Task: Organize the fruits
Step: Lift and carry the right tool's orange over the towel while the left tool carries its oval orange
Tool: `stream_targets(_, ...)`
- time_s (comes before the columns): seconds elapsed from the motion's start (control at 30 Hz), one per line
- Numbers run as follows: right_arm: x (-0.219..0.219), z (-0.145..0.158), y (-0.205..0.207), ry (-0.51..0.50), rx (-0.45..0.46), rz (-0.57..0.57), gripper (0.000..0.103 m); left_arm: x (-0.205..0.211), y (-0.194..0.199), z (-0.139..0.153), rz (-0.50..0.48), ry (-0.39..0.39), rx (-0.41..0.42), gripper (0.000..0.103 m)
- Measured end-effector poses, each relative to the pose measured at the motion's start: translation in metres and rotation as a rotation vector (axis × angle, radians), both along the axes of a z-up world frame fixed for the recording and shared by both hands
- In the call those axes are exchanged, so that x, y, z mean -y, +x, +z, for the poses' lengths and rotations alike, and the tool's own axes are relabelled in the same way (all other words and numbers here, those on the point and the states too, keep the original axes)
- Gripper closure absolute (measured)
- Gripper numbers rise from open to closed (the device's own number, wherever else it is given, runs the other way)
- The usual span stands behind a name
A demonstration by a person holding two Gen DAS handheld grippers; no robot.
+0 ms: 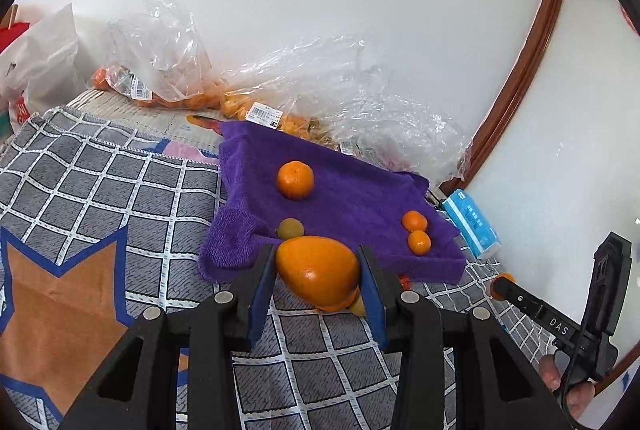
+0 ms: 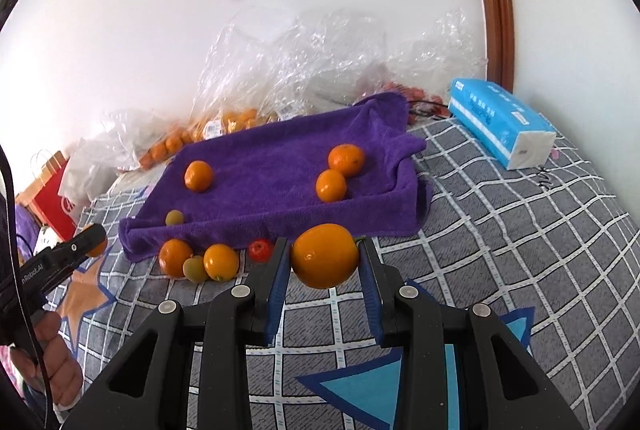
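Left wrist view shows the left gripper (image 1: 318, 272) clamped on a large orange (image 1: 318, 270), its blue pads (image 1: 262, 290) pressing both sides, the fruit held above the grey checked cloth (image 1: 120, 182) just in front of the purple towel-lined tray (image 1: 360, 198). Inside that tray lie one mandarin (image 1: 295, 179) near the back, a small greenish fruit (image 1: 290, 228) at the near rim, and two small mandarins (image 1: 416, 230) touching each other at the right side. Right wrist view shows the right gripper (image 2: 324, 262) gripping another orange (image 2: 324, 256) the same way, jaws narrow around it, raised off the cloth before the tray's near wall. Just outside that wall, on the cloth, sits a loose cluster (image 2: 198, 262): two oranges with a greenish fruit between them, and a small red fruit (image 2: 261, 250) beside them. Clear plastic bags of fruit (image 2: 224, 126) lie behind the tray against the wall, and a blue tissue pack (image 2: 500, 122) rests to the right.
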State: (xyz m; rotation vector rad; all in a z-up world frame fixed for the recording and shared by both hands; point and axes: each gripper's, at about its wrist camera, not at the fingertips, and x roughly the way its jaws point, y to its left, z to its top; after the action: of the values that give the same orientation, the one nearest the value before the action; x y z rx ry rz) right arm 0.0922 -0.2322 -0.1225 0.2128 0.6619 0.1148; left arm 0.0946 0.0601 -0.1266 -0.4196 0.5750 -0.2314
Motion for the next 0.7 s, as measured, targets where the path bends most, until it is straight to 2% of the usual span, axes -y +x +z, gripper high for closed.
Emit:
stream_targets(0.1, 0.003, 0.007, 0.002, 0.001, 0.005, -0.012, 0.069, -0.001, 0.001, 0.001, 0.034, 0.031, -0.015, 0.065)
stream_targets(0.3, 0.003, 0.022, 0.011, -0.028, 0.031, -0.007, 0.069, -0.016, -0.002, 0.021, 0.039, -0.029, -0.015, 0.065)
stream_targets(0.47, 0.003, 0.034, 0.027, -0.027, 0.054, 0.004, 0.069, -0.019, 0.004, 0.045, 0.087, 0.034, 0.006, 0.065)
stream_targets(0.7, 0.002, 0.047, 0.06, -0.03, 0.084, 0.023, 0.069, -0.017, 0.034, 0.065, 0.114, 0.055, 0.025, 0.065)
